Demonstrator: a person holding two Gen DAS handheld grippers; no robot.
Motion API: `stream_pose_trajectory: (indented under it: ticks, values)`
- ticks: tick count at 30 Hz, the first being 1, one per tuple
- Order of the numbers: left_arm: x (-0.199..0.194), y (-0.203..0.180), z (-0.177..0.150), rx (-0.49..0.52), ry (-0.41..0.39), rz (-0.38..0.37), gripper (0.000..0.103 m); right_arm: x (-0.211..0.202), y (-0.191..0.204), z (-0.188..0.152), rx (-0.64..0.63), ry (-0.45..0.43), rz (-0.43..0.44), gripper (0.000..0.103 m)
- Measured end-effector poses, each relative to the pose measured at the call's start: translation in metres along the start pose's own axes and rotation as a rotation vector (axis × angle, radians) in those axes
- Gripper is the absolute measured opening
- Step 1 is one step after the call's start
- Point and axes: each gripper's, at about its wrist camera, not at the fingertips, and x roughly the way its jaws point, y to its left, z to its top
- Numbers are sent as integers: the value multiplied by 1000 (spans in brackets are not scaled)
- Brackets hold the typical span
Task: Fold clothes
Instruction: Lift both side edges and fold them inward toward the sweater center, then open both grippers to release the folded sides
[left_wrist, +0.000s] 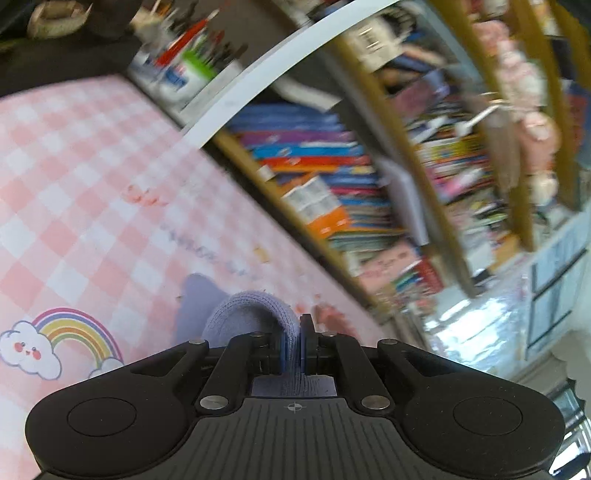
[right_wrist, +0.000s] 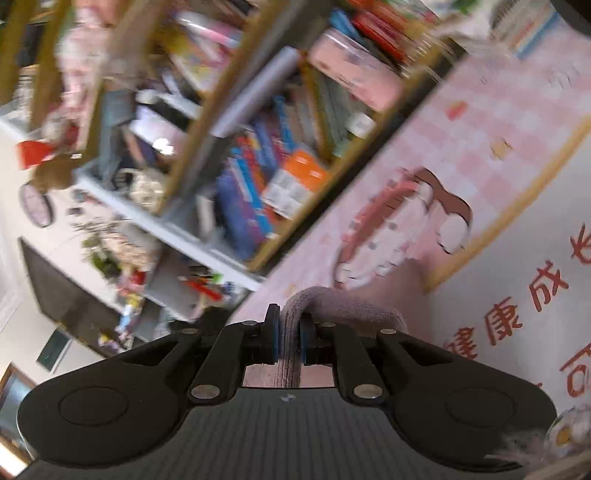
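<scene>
Knit garment (left_wrist: 255, 314) between hand-held gripper (left_wrist: 293, 345) pads

Pink checked mat (left_wrist: 74, 177) lay open w/ room to pass; bookshelf (left_wrist: 332, 177) & pen pot (left_wrist: 188, 70) blocked far edge.

Right wrist view: white panel (right_wrist: 546, 258) at 3 o'clock carries red Chinese characters; 康 and 成 legible, others cut off or blurred. Book spines on bookshelf (right_wrist: 266, 155) at 12 o'clock too blurred to read. Left wrist view: faint print on pink checked mat (left_wrist: 92, 177) at 9 o'clock unreadable; book spines blurred.
</scene>
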Motion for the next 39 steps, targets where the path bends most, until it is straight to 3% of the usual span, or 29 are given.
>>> stream_pose_trajectory:
  ticks: [2, 5, 6, 7, 9, 12, 17, 21, 22, 23, 24, 29, 34, 37, 39]
  values:
    - [11, 10, -1, -28, 24, 36, 10, 11, -10, 0, 15, 15, -31, 10]
    - [16, 22, 2, -65, 47, 100, 25, 17, -20, 0, 34, 19, -75, 21]
    - [11, 24, 4, -65, 37, 102, 27, 18, -21, 2, 40, 14, -87, 29]
    - [5, 25, 6, -61, 22, 100, 28, 15, -22, 3, 42, 8, -83, 30]
    - [-16, 23, 11, -19, -31, 84, 35, 4, -19, 8, 19, -13, -69, 34]
    - [-42, 12, 12, 99, -76, 92, 35, -15, -7, 9, -110, -52, -114, 44]
    - [-48, 4, -10, 239, 8, 157, 36, -26, 11, -7, -387, -3, -253, 45]
    - [-33, 7, -30, 261, 54, 182, 34, -19, 4, -23, -439, 53, -306, 41]
    - [-28, 7, -33, 270, 56, 204, 34, -16, 1, -24, -433, 63, -311, 24]
    - [-23, 6, -36, 280, 58, 223, 23, -13, -2, -23, -422, 71, -308, 11]
    - [-19, 6, -37, 291, 58, 230, 6, -10, -5, -22, -410, 79, -303, 6]
    - [-40, -5, -31, 240, -46, 99, 6, -28, 0, -13, -352, 1, -188, 6]
    - [-18, -1, -40, 384, 88, 251, 11, -9, -4, -16, -435, 117, -325, 7]
    - [-24, -16, -27, 467, 44, 245, 15, -6, 2, -9, -497, 113, -351, 18]
    - [-26, -30, -14, 551, 0, 222, 30, -4, 13, -2, -573, 81, -362, 29]
